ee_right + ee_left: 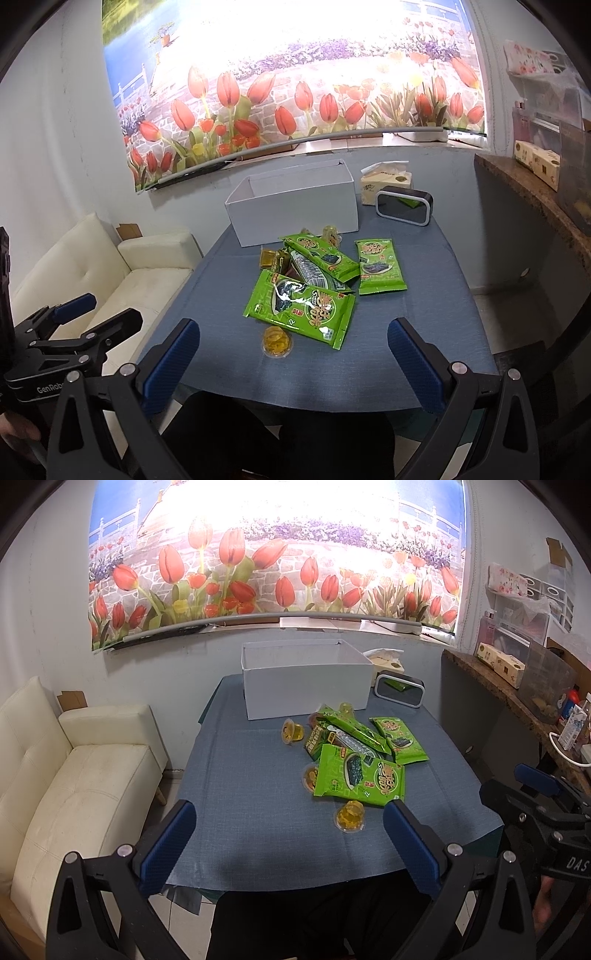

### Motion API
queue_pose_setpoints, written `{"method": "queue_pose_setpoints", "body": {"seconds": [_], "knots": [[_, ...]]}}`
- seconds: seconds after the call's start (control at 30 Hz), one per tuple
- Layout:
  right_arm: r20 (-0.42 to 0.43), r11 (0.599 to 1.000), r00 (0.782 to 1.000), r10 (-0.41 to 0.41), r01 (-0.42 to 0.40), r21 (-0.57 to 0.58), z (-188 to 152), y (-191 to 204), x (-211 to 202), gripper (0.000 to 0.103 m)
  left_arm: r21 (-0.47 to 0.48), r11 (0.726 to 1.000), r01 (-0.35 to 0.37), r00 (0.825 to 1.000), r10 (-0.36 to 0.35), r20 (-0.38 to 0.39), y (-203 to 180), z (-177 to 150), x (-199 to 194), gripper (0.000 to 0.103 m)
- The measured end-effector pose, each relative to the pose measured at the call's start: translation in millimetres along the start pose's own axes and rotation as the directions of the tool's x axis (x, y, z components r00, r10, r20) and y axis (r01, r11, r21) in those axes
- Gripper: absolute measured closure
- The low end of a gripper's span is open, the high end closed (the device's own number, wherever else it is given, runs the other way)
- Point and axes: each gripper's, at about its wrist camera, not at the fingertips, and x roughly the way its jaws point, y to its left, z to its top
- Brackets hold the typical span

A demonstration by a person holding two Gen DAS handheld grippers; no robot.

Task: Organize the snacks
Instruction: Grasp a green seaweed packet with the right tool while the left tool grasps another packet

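Observation:
Several green seaweed snack packets (360, 779) (301, 310) lie in a pile mid-table, with several yellow jelly cups (349, 816) (277, 341) around them. An open white box (304, 679) (295, 203) stands behind the pile at the table's far edge. My left gripper (290, 834) is open and empty, held above the table's near edge. My right gripper (293, 356) is open and empty, also above the near edge. Each gripper shows at the side of the other's view: the right gripper (517, 786) and the left gripper (96, 308).
The table has a blue cloth (258, 812) (424, 295). A black clock (399, 692) (404, 205) and a tissue pack (386, 182) sit right of the box. A cream sofa (74, 775) (110, 269) stands left; a cluttered shelf (517, 686) is right.

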Motion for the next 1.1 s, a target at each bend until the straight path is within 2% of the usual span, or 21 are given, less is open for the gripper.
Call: {"method": "queue_pose_setpoints", "body": {"seconds": [0.07,0.2,0.33,0.47,0.6,0.83,0.87,0.93,1.0,1.1], "knots": [[-0.008,0.999,1.000,0.000,0.000,-0.036,3.7,-1.2,6.7,0.000,0.001,1.000,0.004,1.000,-0.004,0.001,0.6,1.0,1.3,0.000],[-0.034,0.996,0.997,0.071,-0.072,-0.060,13.6,-8.3,22.5,0.000,0.000,1.000,0.001,1.000,-0.001,-0.008,2.1,2.5,5.9,0.000],[-0.036,0.989,0.997,0.068,-0.072,-0.131,26.4,-13.4,48.3,0.000,-0.014,1.000,0.003,1.000,-0.004,-0.027,6.5,5.4,19.5,0.000],[-0.070,0.984,0.996,0.047,-0.058,-0.171,44.4,-22.9,93.7,0.000,-0.030,1.000,0.006,0.999,-0.008,-0.054,11.8,5.5,39.1,0.000],[-0.146,0.981,0.988,0.059,-0.085,-0.174,62.6,-40.0,161.0,0.000,-0.039,0.999,0.009,0.997,-0.012,-0.074,16.1,5.1,54.9,0.000],[-0.259,0.969,0.954,0.151,-0.195,-0.155,86.2,-62.8,258.3,0.001,-0.045,0.999,-0.005,0.995,0.001,-0.103,23.5,5.4,79.0,0.000],[-0.291,0.964,0.943,0.164,-0.215,-0.154,86.9,-65.9,273.2,0.003,-0.048,0.999,-0.005,0.994,0.000,-0.106,24.6,5.6,82.1,0.000],[-0.344,0.962,0.925,0.159,-0.223,-0.156,87.2,-69.8,294.0,0.017,-0.051,0.999,-0.007,0.993,0.001,-0.117,27.0,5.5,89.4,0.000],[-0.384,0.955,0.903,0.192,-0.261,-0.138,85.1,-73.4,310.9,0.018,-0.051,0.999,-0.010,0.992,0.003,-0.128,28.7,3.9,95.1,0.000],[-0.418,0.947,0.886,0.201,-0.285,-0.147,80.9,-73.3,323.3,0.020,-0.056,0.998,-0.012,0.990,0.004,-0.144,30.7,2.4,103.9,0.000]]}}
